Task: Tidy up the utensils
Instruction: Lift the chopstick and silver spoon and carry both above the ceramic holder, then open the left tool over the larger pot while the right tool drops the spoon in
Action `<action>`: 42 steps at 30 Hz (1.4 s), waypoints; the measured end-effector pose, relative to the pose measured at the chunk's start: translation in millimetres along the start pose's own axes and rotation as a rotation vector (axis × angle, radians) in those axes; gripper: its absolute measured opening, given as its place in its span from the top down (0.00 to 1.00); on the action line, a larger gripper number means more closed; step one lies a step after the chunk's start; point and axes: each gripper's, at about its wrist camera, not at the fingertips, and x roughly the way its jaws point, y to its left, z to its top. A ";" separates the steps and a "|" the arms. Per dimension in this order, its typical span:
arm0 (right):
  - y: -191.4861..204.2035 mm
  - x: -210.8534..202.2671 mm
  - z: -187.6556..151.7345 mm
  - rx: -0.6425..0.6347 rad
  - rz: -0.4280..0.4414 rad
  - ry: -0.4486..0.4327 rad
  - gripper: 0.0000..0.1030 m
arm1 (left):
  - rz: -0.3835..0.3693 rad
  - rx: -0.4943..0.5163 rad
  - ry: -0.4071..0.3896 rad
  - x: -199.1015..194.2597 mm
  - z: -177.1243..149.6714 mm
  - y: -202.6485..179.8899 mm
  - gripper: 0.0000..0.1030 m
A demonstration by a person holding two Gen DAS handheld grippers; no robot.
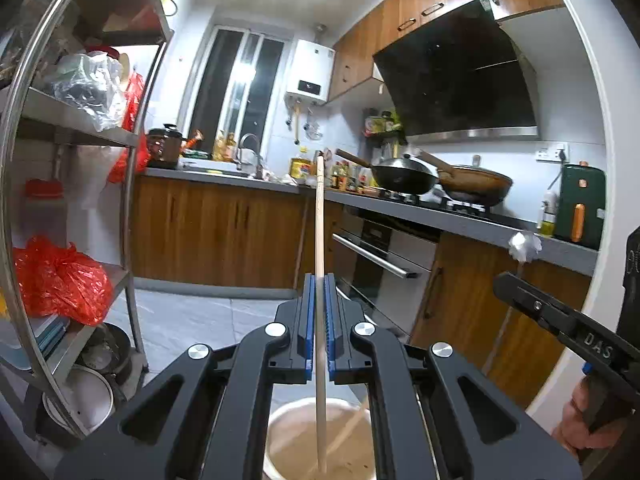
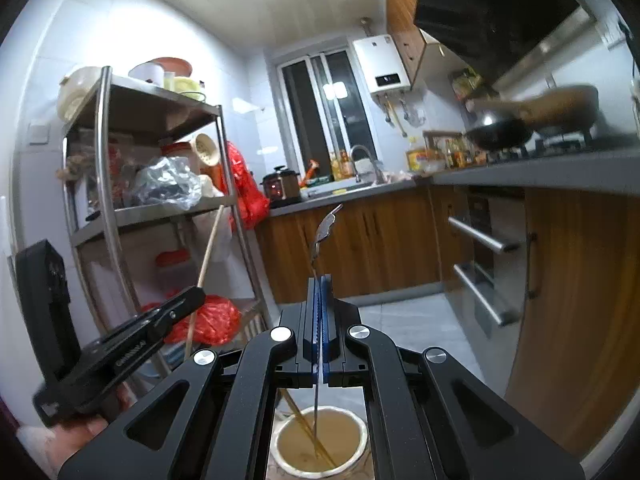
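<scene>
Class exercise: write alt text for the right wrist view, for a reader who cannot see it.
The right gripper is shut on a metal spoon, held upright above a round utensil cup containing chopsticks. A kitchen counter lies beyond.

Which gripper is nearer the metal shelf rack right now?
Left. The left gripper, shut on a wooden chopstick, sits on the side of the metal shelf rack. The right gripper, shut on a metal spoon, is on the counter side.
</scene>
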 end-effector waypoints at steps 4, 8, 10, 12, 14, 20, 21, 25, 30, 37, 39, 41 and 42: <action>-12.2 16.4 -18.3 0.025 -0.011 0.050 0.98 | 0.012 -0.006 0.017 7.8 -13.1 3.4 0.96; -14.9 24.2 -36.7 0.019 0.007 0.118 0.98 | 0.019 0.030 0.057 1.6 -27.7 5.2 0.96; -14.5 25.3 -45.3 0.013 0.016 0.143 0.98 | 0.014 0.036 0.070 -4.1 -33.9 6.7 0.96; -13.6 26.7 -51.1 0.008 0.019 0.167 0.98 | 0.019 0.042 0.088 -8.6 -39.6 7.5 0.96; -13.3 27.4 -54.7 0.008 0.017 0.179 0.98 | 0.021 0.053 0.108 -14.1 -45.8 8.0 0.96; -12.7 31.8 -60.6 0.006 0.006 0.219 0.98 | 0.043 0.099 0.131 -22.8 -56.8 4.0 0.96; -12.6 33.3 -61.6 0.004 0.000 0.229 0.98 | 0.048 0.104 0.132 -23.3 -56.8 4.0 0.96; -14.2 35.7 -64.8 0.011 -0.016 0.255 0.98 | 0.055 0.111 0.147 -23.0 -55.1 4.0 0.96; -16.8 35.2 -65.0 0.019 -0.026 0.265 0.97 | 0.059 0.112 0.166 -21.0 -52.9 4.5 0.96; -20.5 29.2 -63.1 0.041 -0.018 0.257 0.72 | 0.063 0.094 0.170 -26.5 -48.5 9.8 0.94; -21.7 25.3 -62.7 0.052 -0.014 0.259 0.59 | 0.063 0.096 0.174 -31.0 -47.2 10.5 0.84; -22.8 17.5 -62.2 0.067 -0.003 0.243 0.42 | 0.067 0.093 0.160 -39.2 -47.4 11.8 0.59; -22.9 13.8 -62.0 0.072 0.000 0.235 0.37 | 0.068 0.089 0.143 -46.0 -47.5 12.5 0.47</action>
